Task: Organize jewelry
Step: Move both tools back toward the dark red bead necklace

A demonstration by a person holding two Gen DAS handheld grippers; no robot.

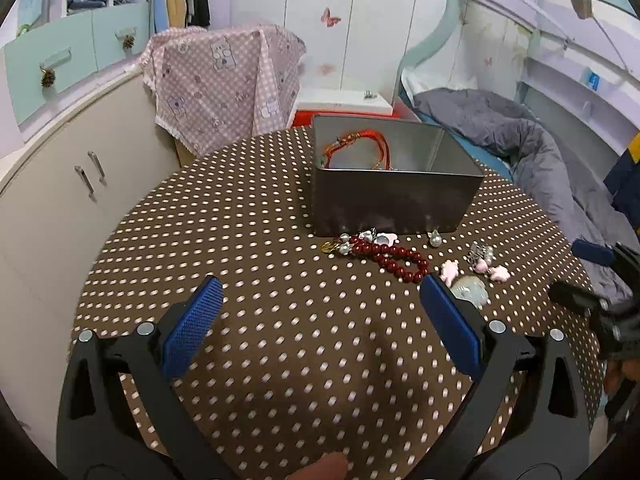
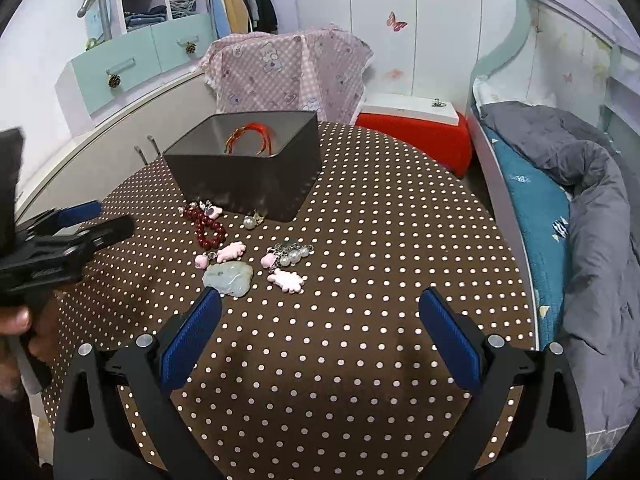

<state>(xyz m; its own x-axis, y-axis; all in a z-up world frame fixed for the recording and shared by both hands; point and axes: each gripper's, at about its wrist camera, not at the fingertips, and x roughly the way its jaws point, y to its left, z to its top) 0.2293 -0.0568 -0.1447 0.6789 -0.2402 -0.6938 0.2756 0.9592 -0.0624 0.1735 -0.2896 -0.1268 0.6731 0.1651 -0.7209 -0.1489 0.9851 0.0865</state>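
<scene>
Plainly the right gripper (image 2: pixel 320 308) hangs spread and empty above the dotted table (image 2: pixel 360 360), and the pale green pendant (image 2: pixel 229 277) lies just ahead at its left fingertip, nearer it than the left gripper (image 1: pixel 320 296), likewise agape; the red bead bracelet (image 1: pixel 394 258) runs slantwise toward the tin box (image 1: pixel 396 196), whose floor is hidden

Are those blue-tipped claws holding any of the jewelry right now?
No. The left gripper and right gripper are both open and empty; the bead bracelet lies loose on the table.
</scene>
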